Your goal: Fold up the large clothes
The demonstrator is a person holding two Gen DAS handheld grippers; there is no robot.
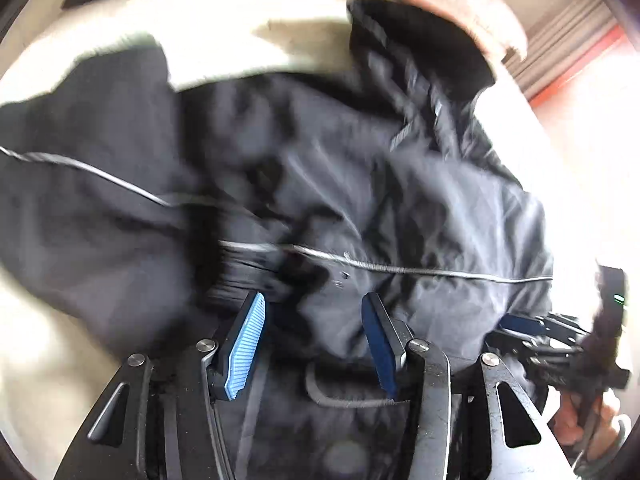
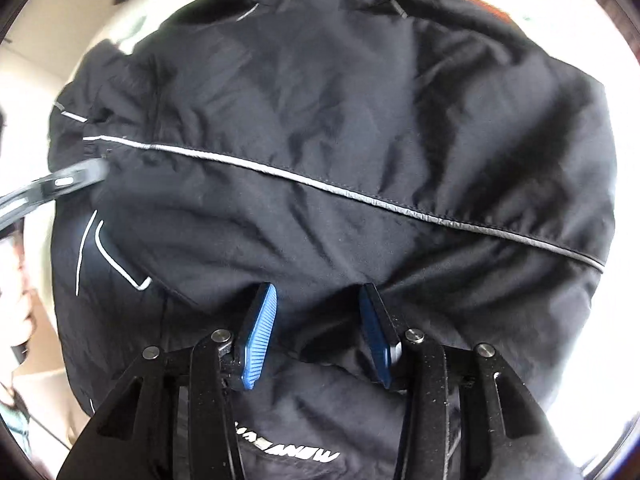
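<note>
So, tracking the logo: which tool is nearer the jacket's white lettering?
Right. The right tool is right by the white lettering; the left tool is far off at the jacket edge.

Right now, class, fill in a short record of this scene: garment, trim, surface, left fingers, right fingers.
garment: black jacket, spread out and creased
trim: grey reflective stripe running across it; white lettering near the bottom edge of the right wrist view
surface: pale tabletop beneath
left fingers: left gripper apart, over the cloth, nothing pinched
right fingers: right gripper apart, over the cloth, nothing pinched
</note>
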